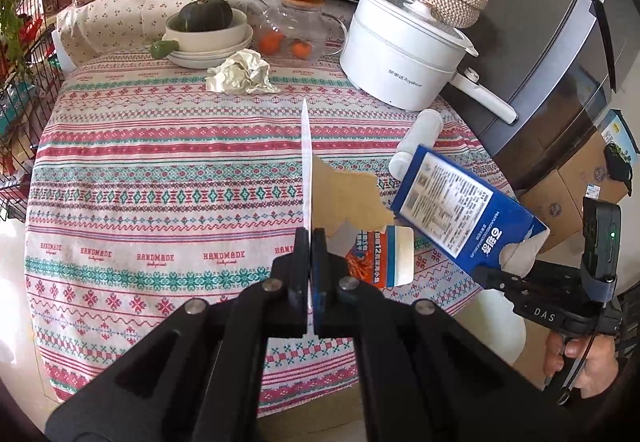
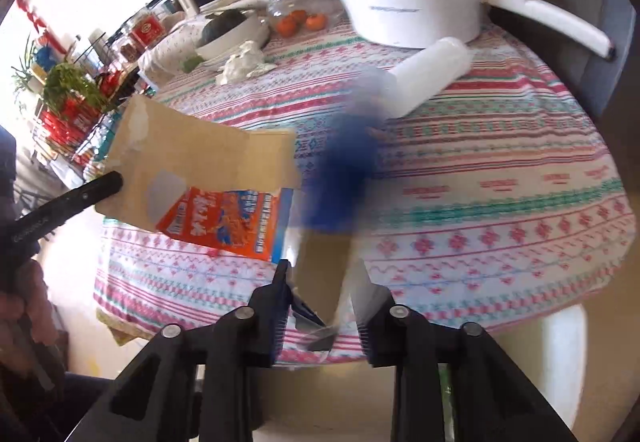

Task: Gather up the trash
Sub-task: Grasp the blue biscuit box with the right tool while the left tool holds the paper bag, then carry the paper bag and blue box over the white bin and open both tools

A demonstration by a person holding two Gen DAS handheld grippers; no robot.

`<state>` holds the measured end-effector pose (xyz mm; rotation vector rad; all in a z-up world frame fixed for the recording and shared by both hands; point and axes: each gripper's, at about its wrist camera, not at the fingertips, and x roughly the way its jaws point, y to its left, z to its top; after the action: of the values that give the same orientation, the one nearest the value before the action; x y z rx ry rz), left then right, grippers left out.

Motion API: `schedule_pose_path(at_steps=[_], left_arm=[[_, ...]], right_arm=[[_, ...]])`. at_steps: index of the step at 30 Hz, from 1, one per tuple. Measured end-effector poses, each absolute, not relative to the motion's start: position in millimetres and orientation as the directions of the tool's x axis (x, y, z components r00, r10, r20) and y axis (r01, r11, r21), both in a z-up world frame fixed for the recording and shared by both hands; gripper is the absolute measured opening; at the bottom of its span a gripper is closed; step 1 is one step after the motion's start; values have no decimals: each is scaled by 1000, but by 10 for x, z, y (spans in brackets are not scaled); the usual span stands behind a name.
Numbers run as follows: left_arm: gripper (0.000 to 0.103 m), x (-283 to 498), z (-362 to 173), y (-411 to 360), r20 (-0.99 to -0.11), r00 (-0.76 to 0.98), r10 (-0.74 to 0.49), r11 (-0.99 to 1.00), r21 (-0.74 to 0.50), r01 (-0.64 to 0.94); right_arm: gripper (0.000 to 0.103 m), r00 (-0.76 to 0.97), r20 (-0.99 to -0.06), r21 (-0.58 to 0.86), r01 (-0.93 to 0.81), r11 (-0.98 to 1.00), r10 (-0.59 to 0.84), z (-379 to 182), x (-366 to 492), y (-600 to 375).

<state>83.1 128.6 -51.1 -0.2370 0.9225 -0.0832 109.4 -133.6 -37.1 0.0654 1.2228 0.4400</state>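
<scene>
1. We are mid-collection; our left gripper point(image 1: 310, 242) is clamped tight on a torn piece of cardboard packaging point(image 1: 352, 198), brown inside and orange-printed outside, held edge-on above the patterned tablecloth point(image 1: 160, 162).

2. Our right gripper point(image 1: 496, 274) grips a blue carton point(image 1: 460, 202) by its torn end, clear of the table near the front right edge; in the right wrist view the carton point(image 2: 340, 178) is a blur between the jaws, so the left wrist view is what shows the hold.

3. Both tools are therefore full; we judge that two pieces of trash are lifted and neither is yet dropped anywhere; no bin shows in either view.

4. Still lying on the cloth: a crumpled ball of paper point(image 1: 240, 74) just in front of the stacked bowls point(image 1: 208, 42), and a white tube-like container point(image 1: 418, 138) on its side beside the white electric pot point(image 1: 400, 54); whether that container is trash we cannot tell.

5. The next move, as we see it, calls for carrying both pieces off the table to a bin and letting go there; the thin card could slip or twist in the left grip, so a steady carry seems wise; then we come back for the crumpled paper.
</scene>
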Motion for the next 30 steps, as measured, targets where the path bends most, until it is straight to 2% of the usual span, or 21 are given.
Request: schedule_pose_path(at_steps=[6,12,23,30], left_arm=[[1,864,-541,1178,-784,599,-161,976,-218,-23],[2,805,-374,1085,-747,637,-190,972,-233,17],[2,575,-51,760,-675,671,-307,951,-252,182],[2,416,-104,211,-688,609,-394,915,-234,328]], right_arm=[[24,262,-913,244,-263,933,313,-444,1049,-1635],[23,322,-890,237,-276,931,322,-216,996,-1784],[23,387,-866,242,-231,942,318,204,690,-2236],[23,413,-875,179,-210,961,253,433,274,-2682]])
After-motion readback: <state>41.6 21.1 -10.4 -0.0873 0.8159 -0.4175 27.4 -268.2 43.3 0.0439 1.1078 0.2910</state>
